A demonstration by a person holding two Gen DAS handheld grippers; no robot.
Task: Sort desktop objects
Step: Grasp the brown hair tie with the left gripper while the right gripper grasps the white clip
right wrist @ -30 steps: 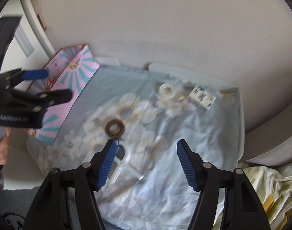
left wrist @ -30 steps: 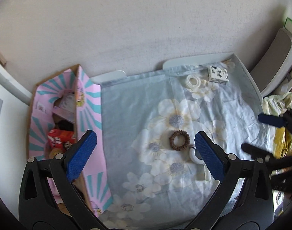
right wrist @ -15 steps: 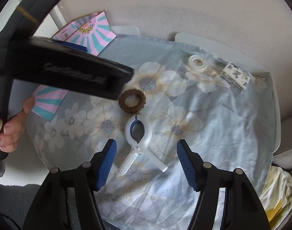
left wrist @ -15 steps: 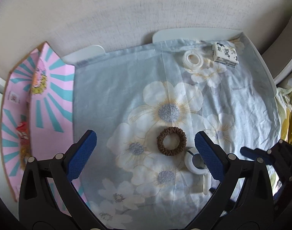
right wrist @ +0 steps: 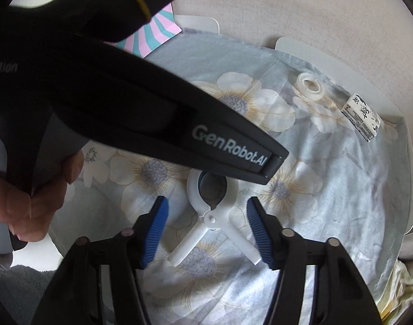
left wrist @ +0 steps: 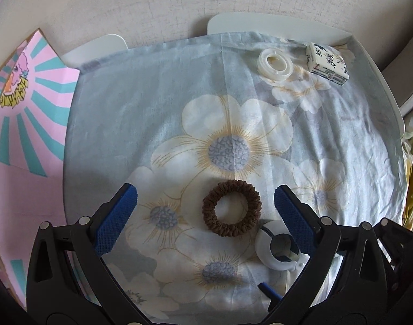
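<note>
While my left claw [left wrist: 205, 208] hangs wide apart over the flowered cloth [left wrist: 179, 103], the brown hair tie [left wrist: 231, 208] lies flat between its blue pads [left wrist: 117, 216], touching neither. Just beside the tie, toward my right, sits the ring end of the white plastic clip [left wrist: 277, 249], partly hidden behind my left claw's right finger. My right claw [right wrist: 206, 226] is also spread, empty, with the clip [right wrist: 212, 211] lying between its fingers, handles splayed toward me. The cloth covers a shallow white tray [left wrist: 260, 24] on the bench; at its far right corner rest a white tape ring [left wrist: 274, 63] and, just beside it, a small printed packet [left wrist: 327, 63]. At my left stands the pink-and-teal striped box [left wrist: 30, 124]; only its flap shows, so I cannot tell what is inside. My left hand [right wrist: 36, 203] grips the black body of the left tool, which crosses the right wrist view.
</note>
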